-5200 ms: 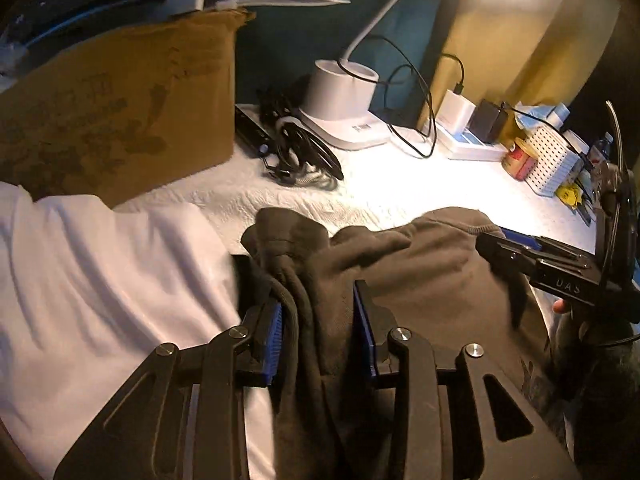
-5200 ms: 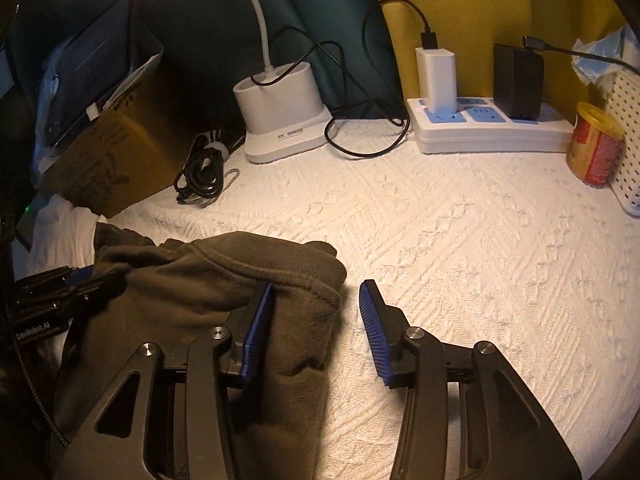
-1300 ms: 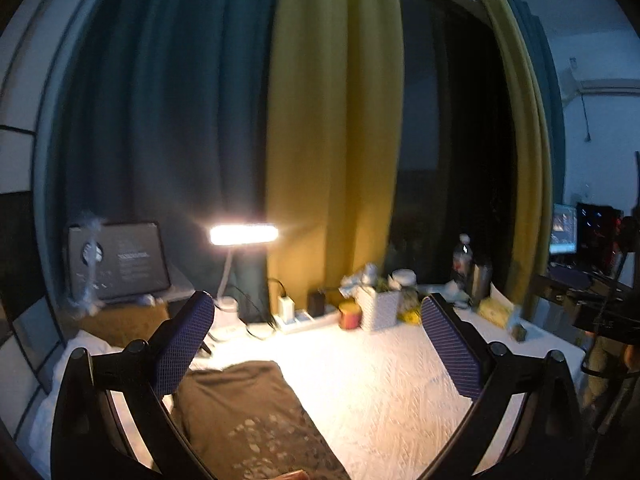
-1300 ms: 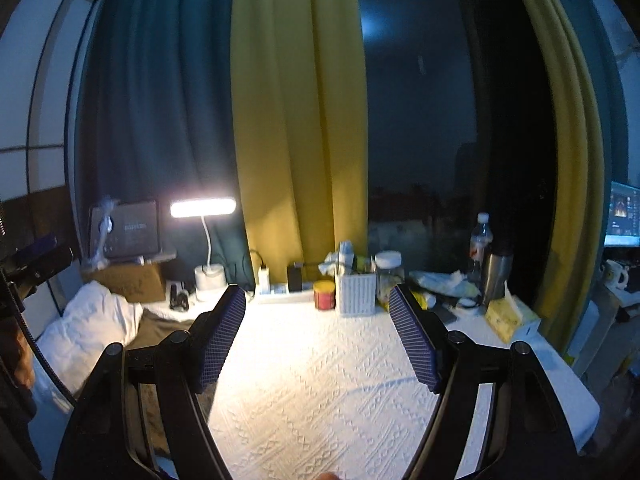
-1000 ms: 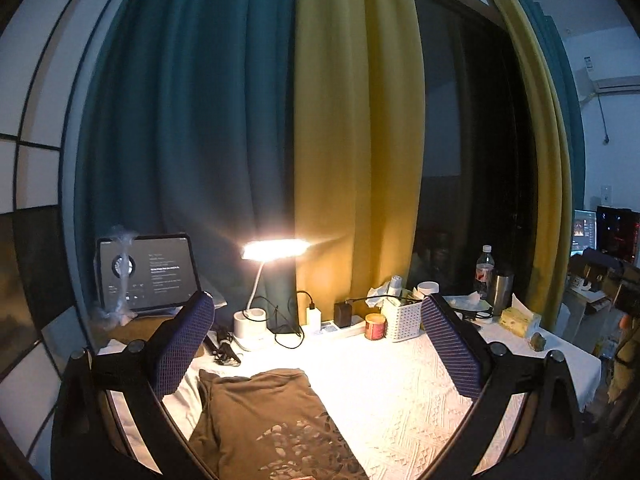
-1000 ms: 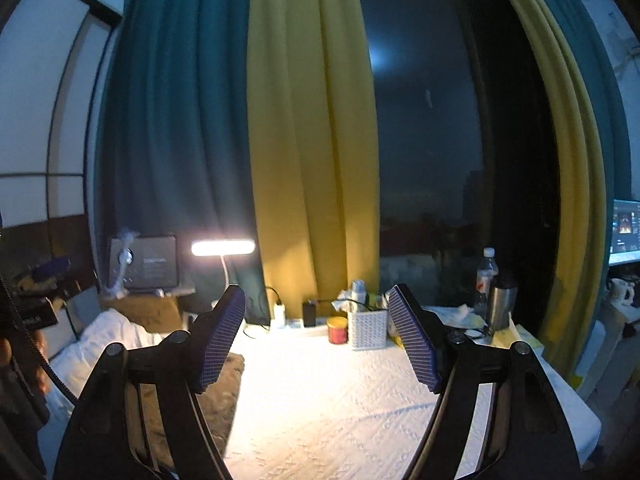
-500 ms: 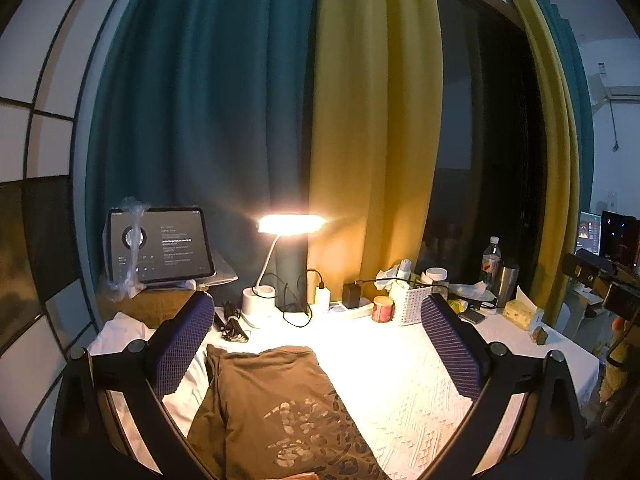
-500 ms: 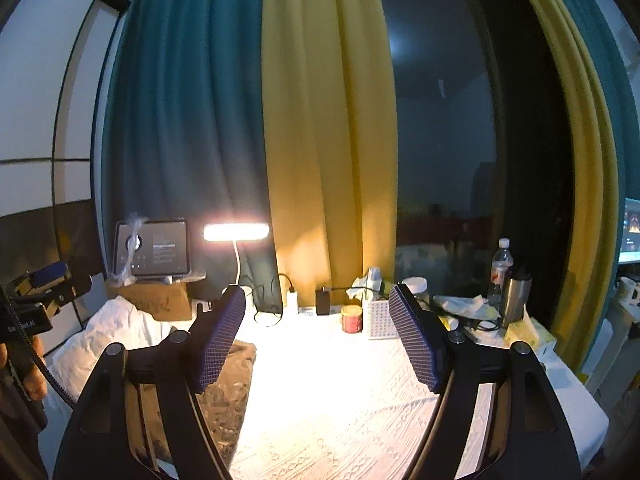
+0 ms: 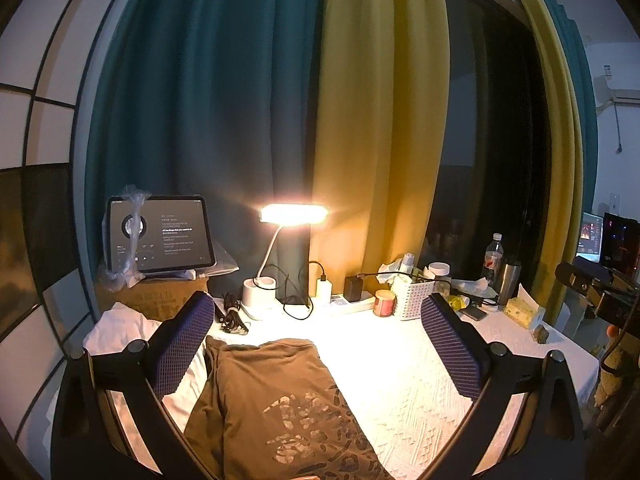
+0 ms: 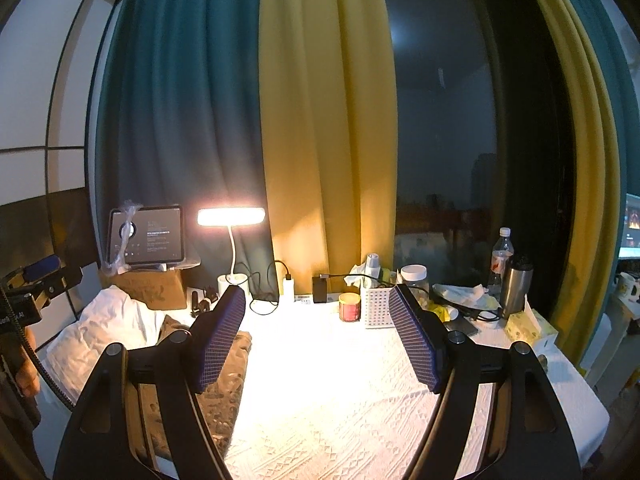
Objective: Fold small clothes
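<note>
The tablet [image 9: 160, 234] ahead-left shows lines too small to read, and the cardboard box [image 9: 158, 300] beneath carries unreadable print.

**Room and background, night, lamp-lit**

Back wall hung with full-height teal curtain [image 9: 200, 120] beside a mustard-yellow curtain [image 9: 380, 120]; dark glass window [image 10: 444, 140] to their right, another yellow curtain strip [image 10: 588, 160] at its far edge. Left wall: white panels with dark framing [image 9: 44, 120].

Table covered by a white textured cloth [image 10: 340, 400]. A lit white gooseneck desk lamp [image 9: 294, 214] is the main light source, warm, glaring on the cloth. A dark tablet screen [image 9: 160, 234] is propped on a brown cardboard box [image 9: 160, 298] at left. White power strip with chargers [image 9: 340, 300] along the back edge. Glowing monitors [image 9: 600, 236] at far right.
</note>
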Demonstrator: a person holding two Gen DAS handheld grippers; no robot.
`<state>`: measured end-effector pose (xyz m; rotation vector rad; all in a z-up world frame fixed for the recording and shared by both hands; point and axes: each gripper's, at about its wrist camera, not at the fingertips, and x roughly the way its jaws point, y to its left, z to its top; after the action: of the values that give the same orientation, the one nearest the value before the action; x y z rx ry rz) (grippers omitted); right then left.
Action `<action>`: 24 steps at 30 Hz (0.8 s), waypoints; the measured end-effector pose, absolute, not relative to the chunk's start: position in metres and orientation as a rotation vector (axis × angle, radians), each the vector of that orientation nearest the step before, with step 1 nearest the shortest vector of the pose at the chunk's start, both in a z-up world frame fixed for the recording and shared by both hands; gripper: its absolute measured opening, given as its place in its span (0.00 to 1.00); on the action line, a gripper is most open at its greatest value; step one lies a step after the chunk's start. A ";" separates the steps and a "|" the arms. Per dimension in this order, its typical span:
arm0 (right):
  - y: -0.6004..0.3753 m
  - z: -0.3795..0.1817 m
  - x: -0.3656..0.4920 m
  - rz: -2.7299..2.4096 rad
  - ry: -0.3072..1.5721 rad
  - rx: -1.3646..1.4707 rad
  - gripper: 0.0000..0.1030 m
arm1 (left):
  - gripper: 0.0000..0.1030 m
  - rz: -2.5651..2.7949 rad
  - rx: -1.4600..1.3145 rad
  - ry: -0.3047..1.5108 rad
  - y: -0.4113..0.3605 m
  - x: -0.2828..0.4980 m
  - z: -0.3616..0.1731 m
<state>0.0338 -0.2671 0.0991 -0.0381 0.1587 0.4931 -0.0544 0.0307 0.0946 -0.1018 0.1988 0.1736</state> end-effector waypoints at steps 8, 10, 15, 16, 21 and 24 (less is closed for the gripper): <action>-0.267 0.099 0.034 0.488 0.161 -0.038 0.75 | 0.99 0.167 -0.102 0.199 0.031 -0.054 0.094; -0.267 0.098 0.033 0.488 0.162 -0.039 0.75 | 0.99 0.168 -0.100 0.201 0.031 -0.053 0.093; -0.267 0.097 0.034 0.485 0.166 -0.038 0.75 | 0.99 0.172 -0.095 0.204 0.032 -0.053 0.092; -0.267 0.096 0.034 0.484 0.167 -0.038 0.75 | 0.99 0.173 -0.093 0.205 0.032 -0.053 0.091; -0.267 0.096 0.034 0.484 0.168 -0.038 0.75 | 0.99 0.172 -0.094 0.205 0.033 -0.052 0.090; -0.268 0.095 0.035 0.482 0.171 -0.040 0.75 | 0.99 0.171 -0.093 0.207 0.032 -0.052 0.090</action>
<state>0.0347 -0.2676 0.0949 -0.0401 0.1705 0.4824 -0.0520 0.0325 0.0897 -0.0929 0.2068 0.1711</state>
